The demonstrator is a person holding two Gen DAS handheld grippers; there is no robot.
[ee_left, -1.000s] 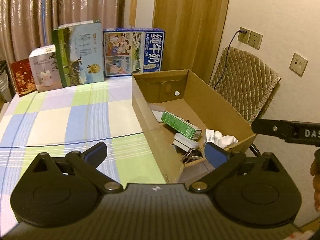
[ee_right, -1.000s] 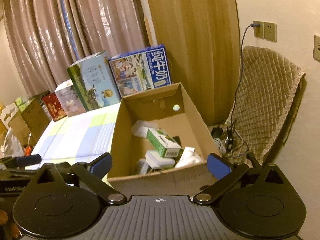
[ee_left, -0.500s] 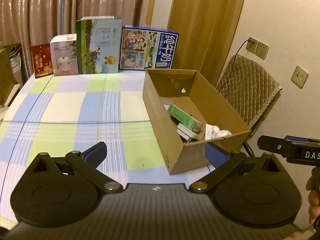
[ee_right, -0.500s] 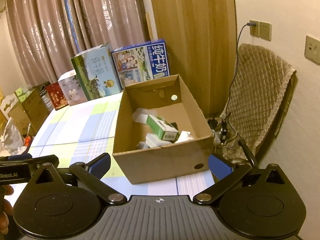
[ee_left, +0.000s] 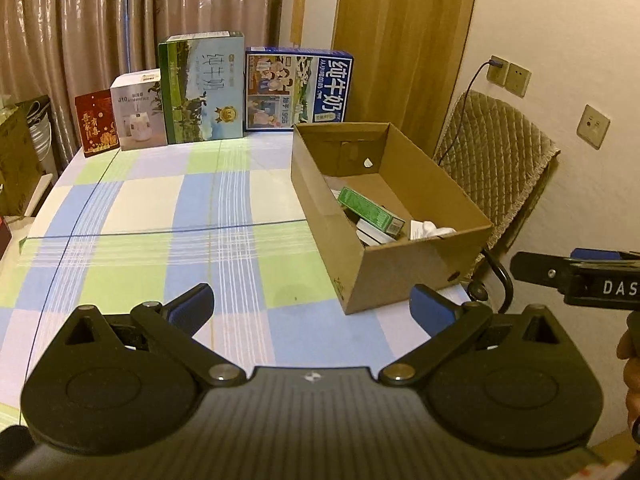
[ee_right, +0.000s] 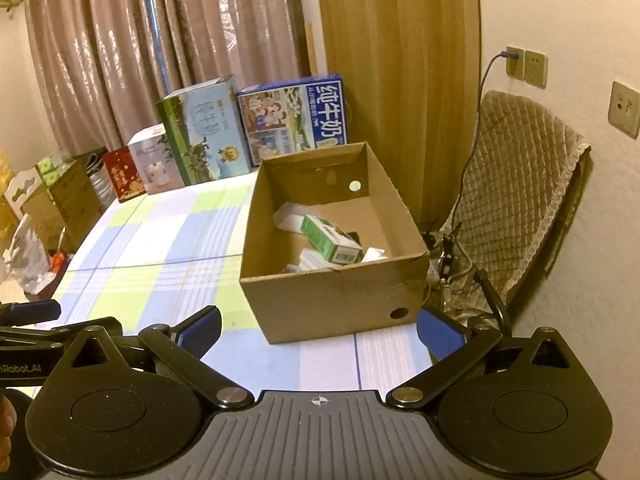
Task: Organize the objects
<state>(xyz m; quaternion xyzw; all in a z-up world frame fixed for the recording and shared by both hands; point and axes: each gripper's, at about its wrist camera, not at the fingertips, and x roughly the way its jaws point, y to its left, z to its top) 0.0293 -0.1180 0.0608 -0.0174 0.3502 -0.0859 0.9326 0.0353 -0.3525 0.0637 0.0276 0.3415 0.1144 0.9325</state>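
Note:
An open cardboard box stands at the right edge of the checked tablecloth. Inside it lie a green carton, white packets and crumpled white paper. My left gripper hovers open over the table's near side, nothing between its blue pads. My right gripper is open and empty too, held back from the box's front wall. The right tool's black body shows at the right of the left wrist view.
Along the far table edge stand a red box, a white box, a green milk carton box and a blue milk box. A quilted chair and wall sockets are right of the table. Bags and boxes crowd the left.
Both grippers have pulled back and up from the cardboard box, which now looks smaller and farther. Their jaws stay open and empty.

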